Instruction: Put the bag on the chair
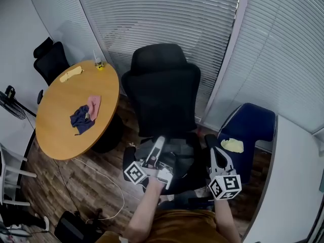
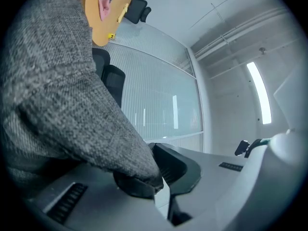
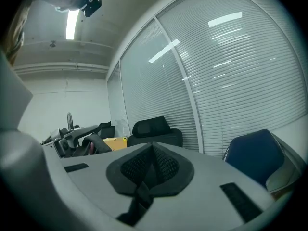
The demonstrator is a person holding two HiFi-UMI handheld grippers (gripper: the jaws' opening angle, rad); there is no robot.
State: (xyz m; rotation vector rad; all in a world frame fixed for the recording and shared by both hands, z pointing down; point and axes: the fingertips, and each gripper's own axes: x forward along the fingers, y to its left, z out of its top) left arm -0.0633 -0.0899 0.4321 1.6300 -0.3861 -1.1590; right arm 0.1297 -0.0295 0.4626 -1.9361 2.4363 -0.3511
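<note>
A black office chair [image 1: 162, 90] with a high back stands right in front of me. A grey woven bag [image 1: 177, 153] is at its seat; I cannot tell if it rests there. My left gripper [image 1: 158, 145] is shut on the bag's fabric. In the left gripper view the grey bag [image 2: 57, 81] fills the left side, pinched in the left gripper [image 2: 156, 179]. My right gripper [image 1: 212, 145] hovers beside the seat's right edge. In its own view the right gripper [image 3: 153, 163] is shut with nothing held, and the black chair [image 3: 151, 129] shows beyond it.
A round wooden table [image 1: 61, 130] at the left carries a dark blue cloth [image 1: 81, 119], a pink cloth [image 1: 94, 105] and a yellow one [image 1: 71, 74]. A blue chair [image 1: 250, 125] stands at the right, a white desk [image 1: 296, 186] beyond it. Window blinds [image 1: 167, 14] close the back.
</note>
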